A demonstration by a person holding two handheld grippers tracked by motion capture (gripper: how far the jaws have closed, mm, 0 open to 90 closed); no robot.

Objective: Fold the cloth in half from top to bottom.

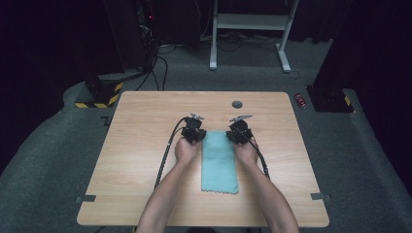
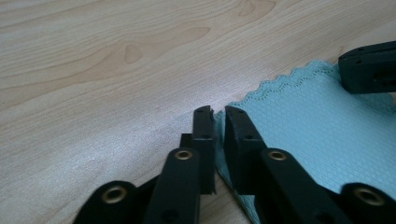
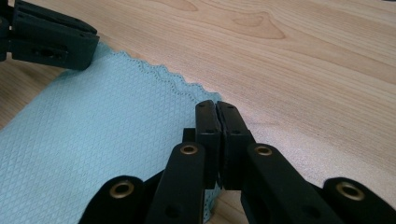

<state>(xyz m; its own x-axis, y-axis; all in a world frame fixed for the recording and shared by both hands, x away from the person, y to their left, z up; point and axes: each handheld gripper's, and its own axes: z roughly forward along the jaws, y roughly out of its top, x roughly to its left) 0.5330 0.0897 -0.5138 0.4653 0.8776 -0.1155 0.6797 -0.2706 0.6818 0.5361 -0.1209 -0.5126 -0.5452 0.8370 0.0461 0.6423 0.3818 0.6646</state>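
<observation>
Teal microfibre cloth (image 1: 219,162) flat mid-table (image 1: 145,145), folded lengthwise. Left gripper (image 2: 218,114) clamped on far left corner, right gripper (image 3: 216,108) clamped on far right corner. Lift both corners evenly, keeping edge taut, level, no twisting.

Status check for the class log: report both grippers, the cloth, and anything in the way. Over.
Left gripper shut on the cloth's far left corner; right gripper shut on its far right corner. Cloth lies flat on the table. Nothing in the way. Over.
</observation>
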